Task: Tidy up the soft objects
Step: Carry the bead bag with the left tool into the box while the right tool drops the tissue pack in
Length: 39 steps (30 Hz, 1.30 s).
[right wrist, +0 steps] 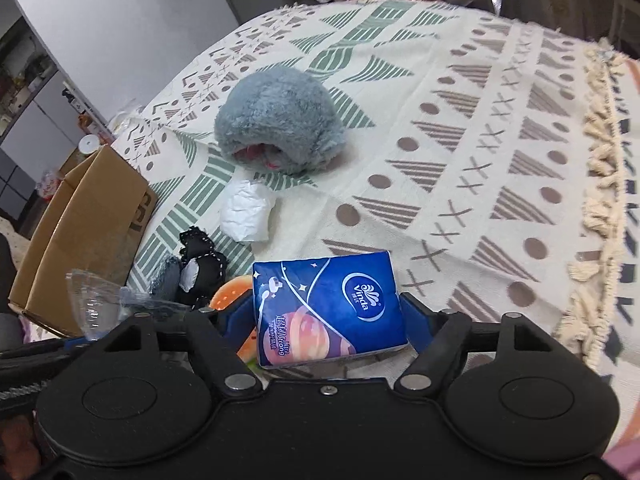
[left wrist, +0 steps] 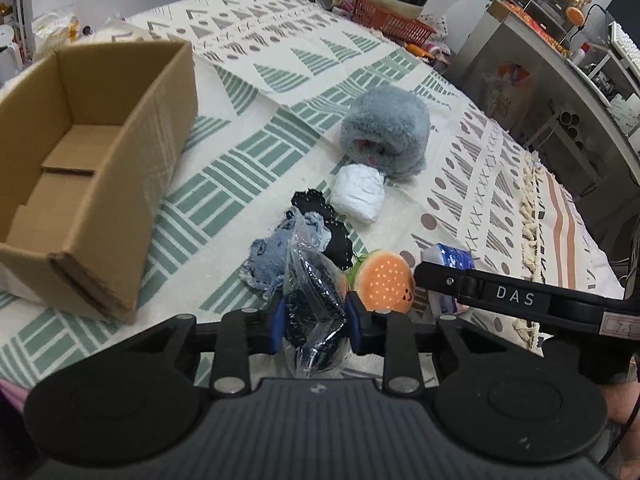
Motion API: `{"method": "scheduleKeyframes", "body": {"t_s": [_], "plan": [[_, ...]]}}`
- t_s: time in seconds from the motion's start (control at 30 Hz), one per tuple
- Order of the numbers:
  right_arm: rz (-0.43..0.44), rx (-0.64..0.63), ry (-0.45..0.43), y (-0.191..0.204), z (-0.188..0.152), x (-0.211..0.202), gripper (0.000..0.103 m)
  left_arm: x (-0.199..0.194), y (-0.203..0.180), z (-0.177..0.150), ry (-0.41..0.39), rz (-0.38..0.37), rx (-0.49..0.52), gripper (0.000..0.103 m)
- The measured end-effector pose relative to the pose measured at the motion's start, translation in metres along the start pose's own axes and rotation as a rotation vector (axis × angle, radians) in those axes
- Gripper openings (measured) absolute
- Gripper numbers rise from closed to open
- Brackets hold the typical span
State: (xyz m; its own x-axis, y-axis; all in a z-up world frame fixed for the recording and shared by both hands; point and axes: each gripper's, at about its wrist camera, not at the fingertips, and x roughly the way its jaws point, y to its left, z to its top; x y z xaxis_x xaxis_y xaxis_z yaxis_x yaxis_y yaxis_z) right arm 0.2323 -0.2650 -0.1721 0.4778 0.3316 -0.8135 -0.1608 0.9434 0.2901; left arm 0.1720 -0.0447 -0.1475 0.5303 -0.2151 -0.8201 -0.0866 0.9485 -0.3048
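Observation:
My left gripper (left wrist: 316, 322) is shut on a clear plastic bag holding dark fabric (left wrist: 314, 300). Just beyond it lie a denim piece (left wrist: 272, 258), a black lace-edged cloth (left wrist: 320, 212) and a burger plush (left wrist: 386, 282). My right gripper (right wrist: 328, 320) is shut on a blue tissue pack (right wrist: 326, 304), and its arm (left wrist: 520, 300) crosses the left wrist view at the right. A white wrapped bundle (left wrist: 358, 192) and a grey furry plush (left wrist: 386, 130) lie farther back. An open cardboard box (left wrist: 88, 168) stands at the left.
The patterned cloth (right wrist: 460, 140) covers the whole table, with a tasselled edge (right wrist: 600, 184) at the right. A red basket (left wrist: 390, 20) and clutter sit at the far end. Metal shelving (left wrist: 560, 60) stands beyond the right side.

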Motion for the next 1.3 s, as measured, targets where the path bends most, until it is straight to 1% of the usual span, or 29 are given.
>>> {"method": "scheduleKeyframes", "body": {"t_s": [0.07,0.23,0.5,0.7,0.87,0.97,1.3], "plan": [[-0.031,-0.019,-0.012,0.003,-0.002,-0.004,0.073,-0.009,0.000,0.000,-0.016,0.005,0.006,0.030],[-0.052,-0.046,-0.035,0.010,-0.002,-0.018,0.072,-0.030,0.001,0.003,-0.054,0.010,0.006,0.030],[-0.047,-0.025,-0.070,0.021,-0.006,-0.044,0.072,-0.056,0.003,0.009,-0.105,0.007,0.008,0.030],[-0.041,-0.019,-0.126,0.038,-0.004,-0.065,0.072,-0.073,0.008,0.014,-0.142,-0.005,0.008,0.030],[-0.046,-0.027,-0.162,0.053,0.001,-0.077,0.072,-0.084,0.016,0.018,-0.169,-0.013,-0.002,0.030],[-0.036,-0.024,-0.172,0.061,0.004,-0.082,0.073,-0.091,0.022,0.020,-0.186,-0.020,-0.004,0.030],[-0.061,-0.067,-0.197,0.102,0.003,-0.089,0.073,-0.105,0.054,0.031,-0.224,-0.042,-0.025,0.030]]}}
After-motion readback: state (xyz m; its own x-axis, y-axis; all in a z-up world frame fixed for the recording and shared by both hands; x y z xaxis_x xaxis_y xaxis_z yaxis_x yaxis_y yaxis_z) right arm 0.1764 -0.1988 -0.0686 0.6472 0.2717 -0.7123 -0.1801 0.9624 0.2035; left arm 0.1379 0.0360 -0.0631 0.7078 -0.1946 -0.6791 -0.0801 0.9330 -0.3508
